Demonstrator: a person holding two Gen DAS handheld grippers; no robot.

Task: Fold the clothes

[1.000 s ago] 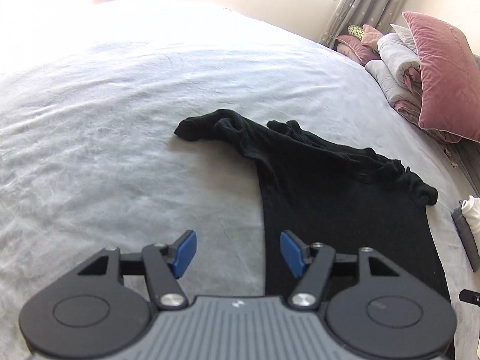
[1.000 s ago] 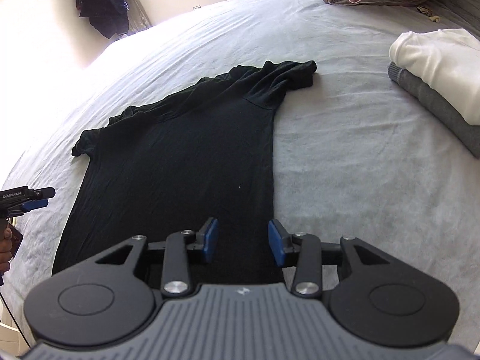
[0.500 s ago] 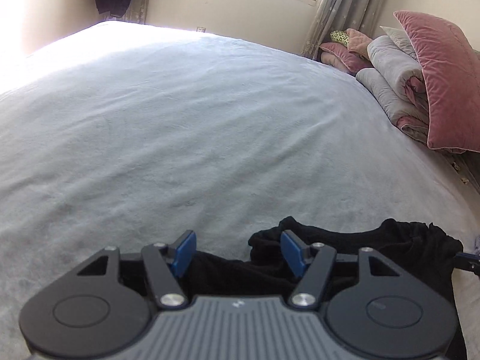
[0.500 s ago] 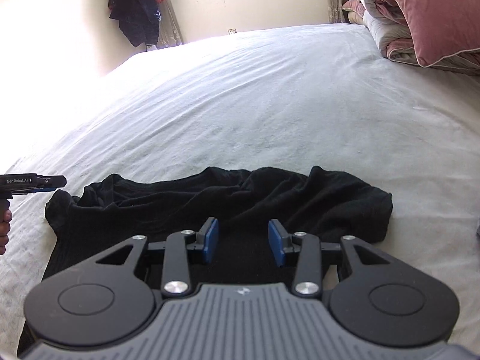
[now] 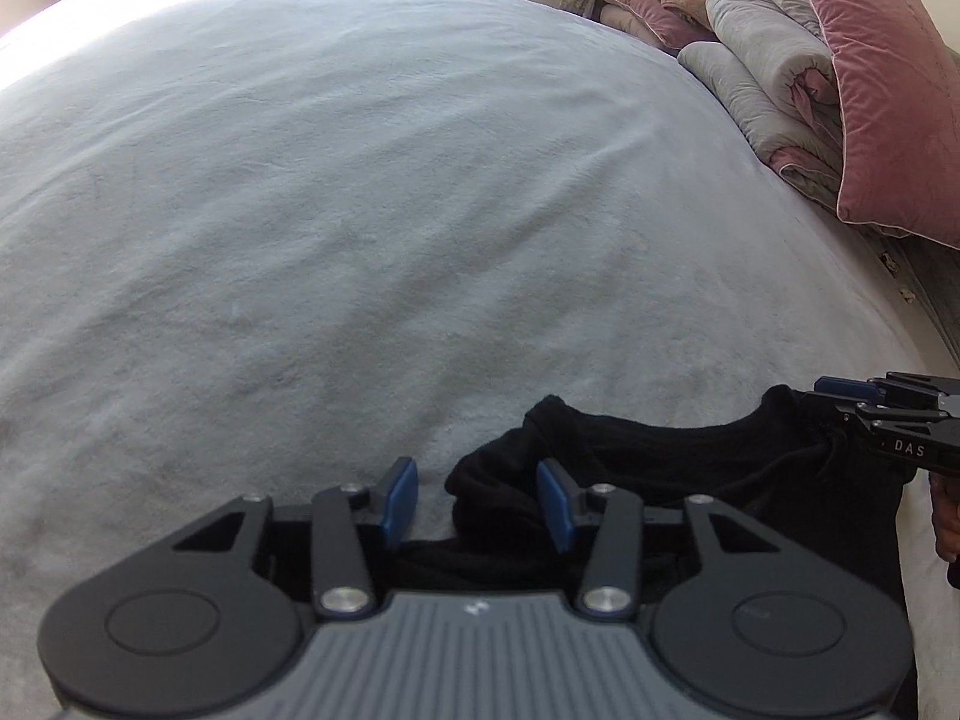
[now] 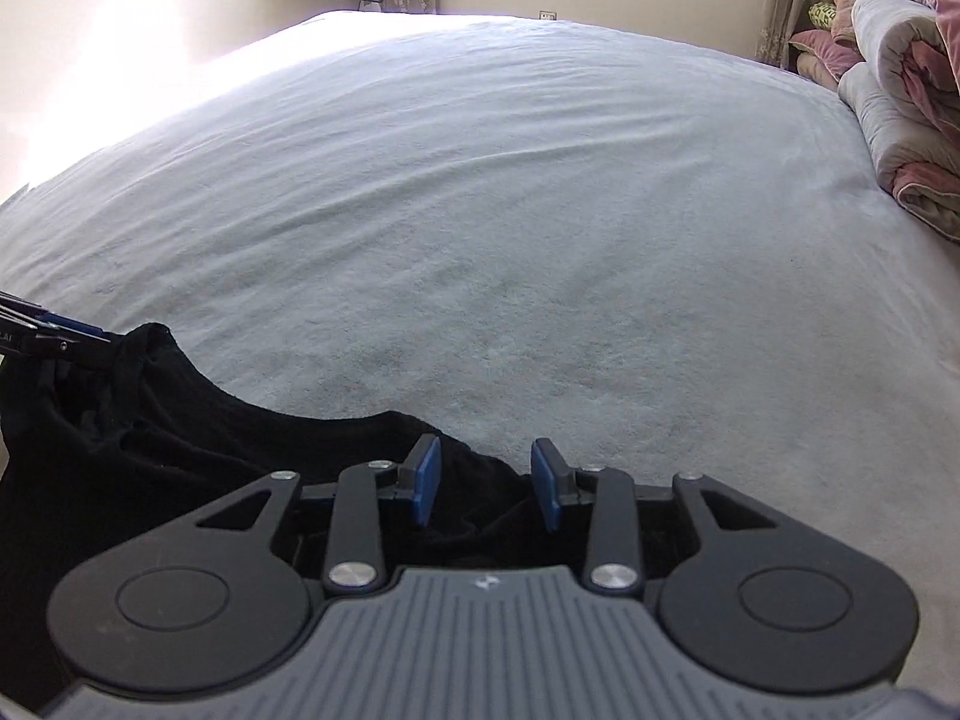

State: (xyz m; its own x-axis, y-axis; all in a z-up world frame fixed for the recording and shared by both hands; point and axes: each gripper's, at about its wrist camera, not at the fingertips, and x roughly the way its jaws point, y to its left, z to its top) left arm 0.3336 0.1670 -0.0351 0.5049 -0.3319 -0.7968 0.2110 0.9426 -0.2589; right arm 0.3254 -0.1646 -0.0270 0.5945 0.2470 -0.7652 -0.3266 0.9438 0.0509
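2 low wrist views, sharing bed

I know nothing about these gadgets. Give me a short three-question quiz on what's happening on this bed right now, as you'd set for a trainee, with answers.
1. True or false: the left gripper and the right gripper both have their fingers apart.
2. Which garment lies under both grippers? A) white towel B) black shirt C) striped socks
3. Fill in: past the shirt, the grey bedspread runs to a rolled duvet and a ____ velvet pillow at the right.

Key
1. True: blue pads stand apart on each, with cloth between but not clamped.
2. B.
3. Pink.
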